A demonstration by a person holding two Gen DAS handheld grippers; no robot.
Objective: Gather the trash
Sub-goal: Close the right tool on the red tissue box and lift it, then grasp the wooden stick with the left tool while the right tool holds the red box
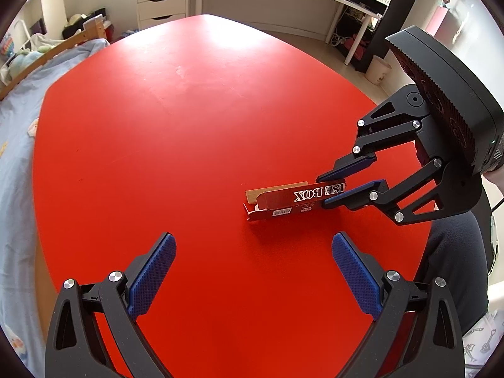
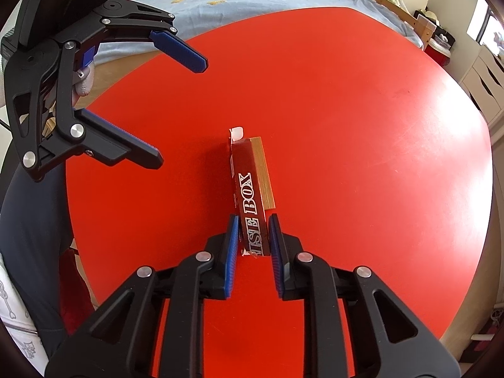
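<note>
Left wrist view takes in the big round red worktop point(image 1: 157, 145), bare but for one piece of trash. Next in size, the left hand-held gripper point(image 1: 253, 271), hanging near the front edge with its blue pads spread wide and nothing between them. On the right, the right hand-held gripper point(image 2: 252, 242) reaches in, jaws narrowed round the near end of the long dark-red cardboard box with white lettering point(image 2: 252, 189); the pads sit at its sides, though a firm pinch can't be confirmed. That box lies flat, right of centre, its far flap open. By my reckoning the collecting has barely begun: the box isn't lifted, and no bin shows on the worktop.
</note>
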